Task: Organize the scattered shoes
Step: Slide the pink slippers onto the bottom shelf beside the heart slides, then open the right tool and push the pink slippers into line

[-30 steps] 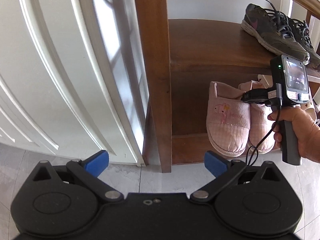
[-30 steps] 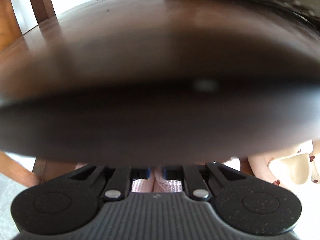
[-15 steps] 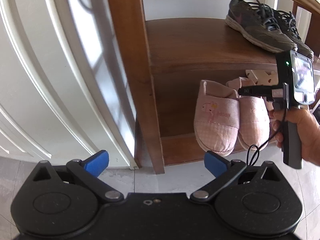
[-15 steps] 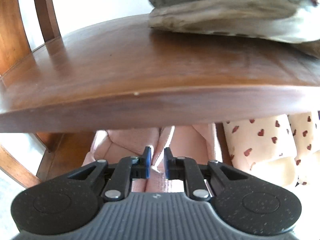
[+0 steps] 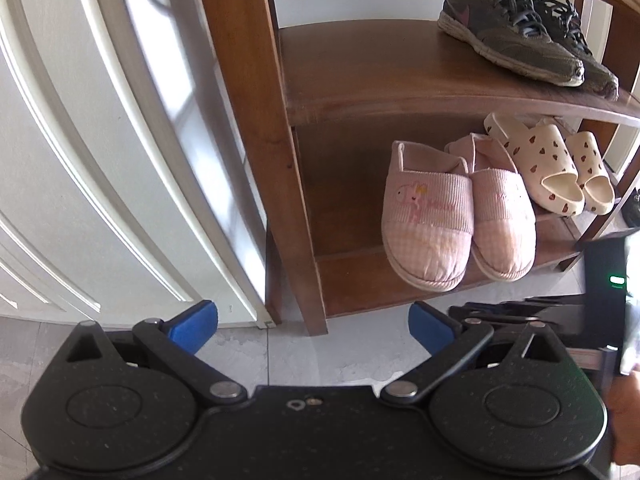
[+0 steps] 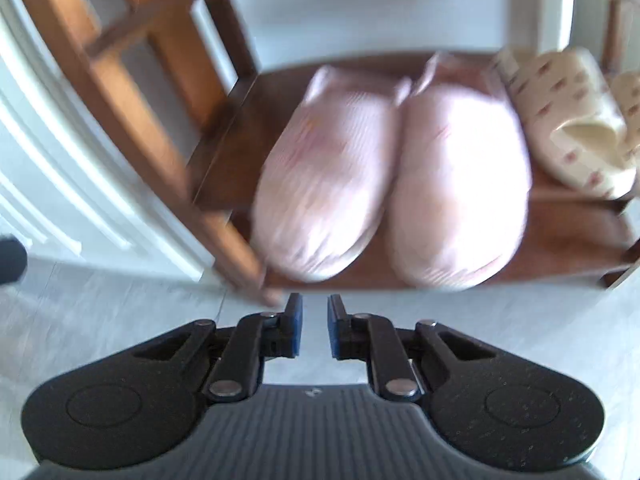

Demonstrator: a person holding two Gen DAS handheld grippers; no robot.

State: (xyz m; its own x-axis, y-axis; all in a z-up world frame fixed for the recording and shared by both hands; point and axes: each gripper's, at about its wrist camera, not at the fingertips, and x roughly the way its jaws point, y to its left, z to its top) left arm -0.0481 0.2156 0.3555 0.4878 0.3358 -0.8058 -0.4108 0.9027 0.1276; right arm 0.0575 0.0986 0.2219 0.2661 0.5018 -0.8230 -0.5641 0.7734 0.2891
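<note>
I see the wooden shoe rack (image 5: 296, 160) filling my view beside a white panelled door (image 5: 100, 140): on its upper shelf sit 2 dark sneakers (image 5: 516, 36) at the right end, and on its lower shelf the 2 pink slippers (image 5: 452, 212) lie side by side, touching, toes over the front edge, with 2 cream heart-print slides (image 5: 548, 168) just beside them to the right. In front of the rack, over grey floor tiles, my left gripper (image 5: 312, 326) is spread wide and empty, while my right gripper (image 6: 314, 330) is nearly closed, nothing between its blue pads
</note>
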